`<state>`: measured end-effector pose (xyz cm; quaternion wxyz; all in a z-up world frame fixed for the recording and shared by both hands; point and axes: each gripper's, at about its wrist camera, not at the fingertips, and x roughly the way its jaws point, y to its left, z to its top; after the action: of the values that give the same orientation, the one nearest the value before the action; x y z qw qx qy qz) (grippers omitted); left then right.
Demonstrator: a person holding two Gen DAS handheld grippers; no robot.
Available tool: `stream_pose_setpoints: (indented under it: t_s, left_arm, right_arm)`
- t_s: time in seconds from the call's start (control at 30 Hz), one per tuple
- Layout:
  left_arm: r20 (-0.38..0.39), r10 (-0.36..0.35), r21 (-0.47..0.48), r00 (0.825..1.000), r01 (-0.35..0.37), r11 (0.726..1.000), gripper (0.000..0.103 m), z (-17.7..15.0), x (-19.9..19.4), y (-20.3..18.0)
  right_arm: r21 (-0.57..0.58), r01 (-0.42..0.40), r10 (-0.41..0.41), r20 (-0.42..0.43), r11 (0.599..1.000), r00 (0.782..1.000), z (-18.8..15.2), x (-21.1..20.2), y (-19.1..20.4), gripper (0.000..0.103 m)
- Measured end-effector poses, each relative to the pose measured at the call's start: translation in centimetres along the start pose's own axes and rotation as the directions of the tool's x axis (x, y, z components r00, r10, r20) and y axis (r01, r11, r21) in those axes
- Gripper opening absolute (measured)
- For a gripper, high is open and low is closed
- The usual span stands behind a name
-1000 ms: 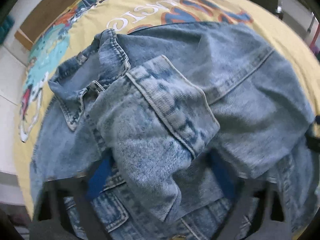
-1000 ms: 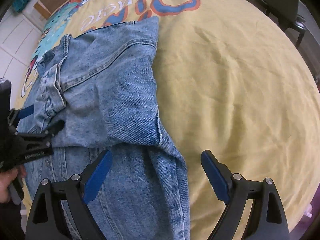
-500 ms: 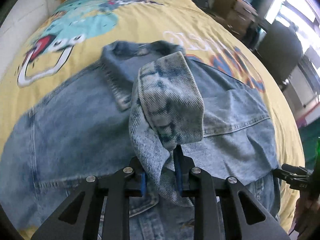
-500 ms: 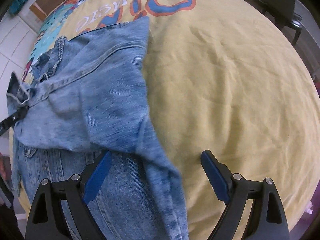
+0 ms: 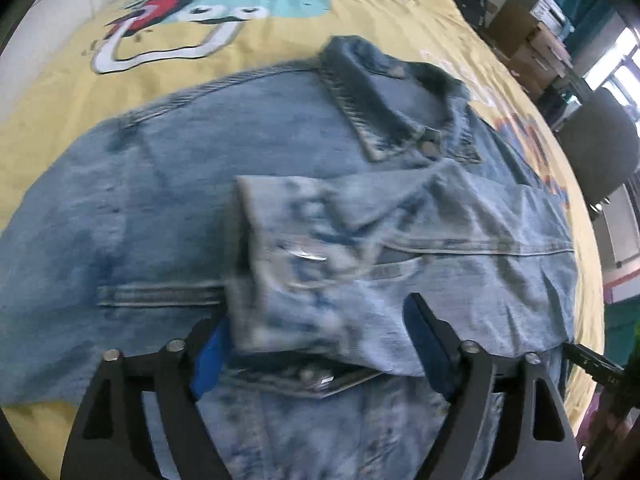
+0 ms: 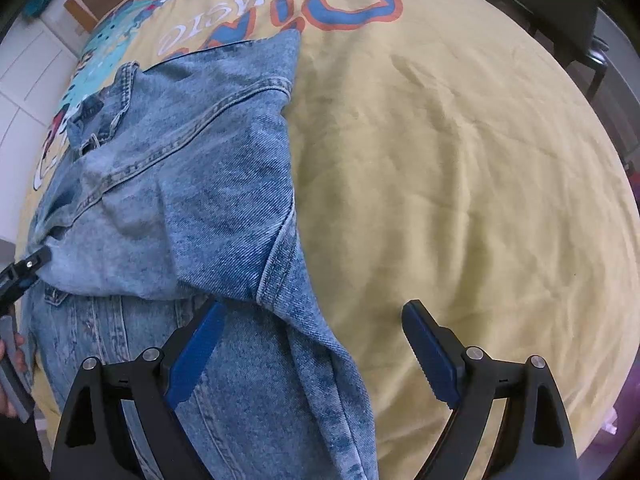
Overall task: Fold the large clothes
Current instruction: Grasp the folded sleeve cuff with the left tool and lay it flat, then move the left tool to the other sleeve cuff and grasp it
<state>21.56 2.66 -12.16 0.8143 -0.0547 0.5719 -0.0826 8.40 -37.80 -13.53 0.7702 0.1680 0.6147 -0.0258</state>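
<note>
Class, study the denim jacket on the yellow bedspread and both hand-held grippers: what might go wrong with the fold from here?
1. The sleeve cuff lies bunched across the denim jacket between the left hand-held gripper, whose jaws have just been opening; it may slide or unroll.
2. The folded side edge looks creased and uneven, so later folds may turn out crooked.
3. The right hand-held gripper hangs open over that edge and could snag it.

A bedroom, this: a bed [image 5: 60,92] under a yellow cartoon-print cover, cardboard boxes [image 5: 528,36] stacked alongside, white cupboards [image 6: 24,76].
</note>
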Motion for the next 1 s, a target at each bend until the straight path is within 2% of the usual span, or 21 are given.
stream_pose_setpoints:
  t_s: [0.07,0.13,0.3,0.4,0.43,0.47,0.5,0.6,0.73,0.83,1.0]
  left_arm:
    - [0.02,0.032,0.004,0.999,-0.032,0.999,0.097,-1.0,-1.2,0.2]
    - [0.056,0.059,0.025,0.997,-0.06,0.998,0.102,-1.3,-2.7,0.6]
    - [0.168,0.069,0.109,0.983,-0.088,0.99,0.102,-0.6,-5.3,-1.7]
    - [0.188,0.036,0.133,0.981,-0.062,0.989,0.102,0.6,-4.6,-4.2]
    - [0.194,0.034,0.145,0.981,-0.063,0.987,0.102,0.7,-4.1,-5.1]
    - [0.194,0.033,0.156,0.98,-0.064,0.986,0.102,0.8,-3.7,-5.7]
    - [0.186,0.032,0.174,0.982,-0.066,0.982,0.102,0.7,-2.7,-6.7]
    - [0.164,0.036,0.209,0.986,-0.07,0.975,0.102,0.2,-0.4,-7.7]
    - [0.128,0.104,0.225,0.986,-0.131,0.966,0.102,-1.3,2.5,-7.0]
    - [0.091,0.148,0.225,0.985,-0.165,0.96,0.102,-2.3,4.0,-5.2]
    - [0.114,0.137,0.231,0.984,-0.161,0.96,0.102,-3.8,3.7,-3.1]
  right_arm:
    - [0.0,0.003,-0.003,0.002,1.0,1.0,-0.1,0.0,0.1,0.091]
    - [-0.006,0.008,-0.008,0.011,1.0,1.0,0.0,-0.4,0.3,0.091]
    - [-0.058,0.027,-0.023,0.071,0.998,0.997,0.8,-2.4,2.3,0.091]
    - [-0.109,0.038,-0.025,0.114,0.993,0.993,1.7,-3.2,4.5,0.092]
    - [-0.122,0.041,-0.026,0.124,0.992,0.992,1.9,-3.2,5.2,0.095]
    - [-0.137,0.045,-0.026,0.137,0.989,0.99,2.2,-3.1,6.1,0.097]
    - [-0.157,0.044,-0.02,0.149,0.987,0.989,2.5,-2.9,7.2,0.103]
    - [-0.2,0.045,-0.012,0.166,0.979,0.986,2.8,-1.5,9.4,0.103]
    - [-0.234,0.082,-0.043,0.166,0.969,0.985,2.6,1.4,11.7,0.103]
    - [-0.244,0.107,-0.069,0.161,0.964,0.985,2.2,3.3,12.0,0.103]
    - [-0.229,0.084,-0.042,0.182,0.97,0.982,1.7,3.8,10.3,0.103]
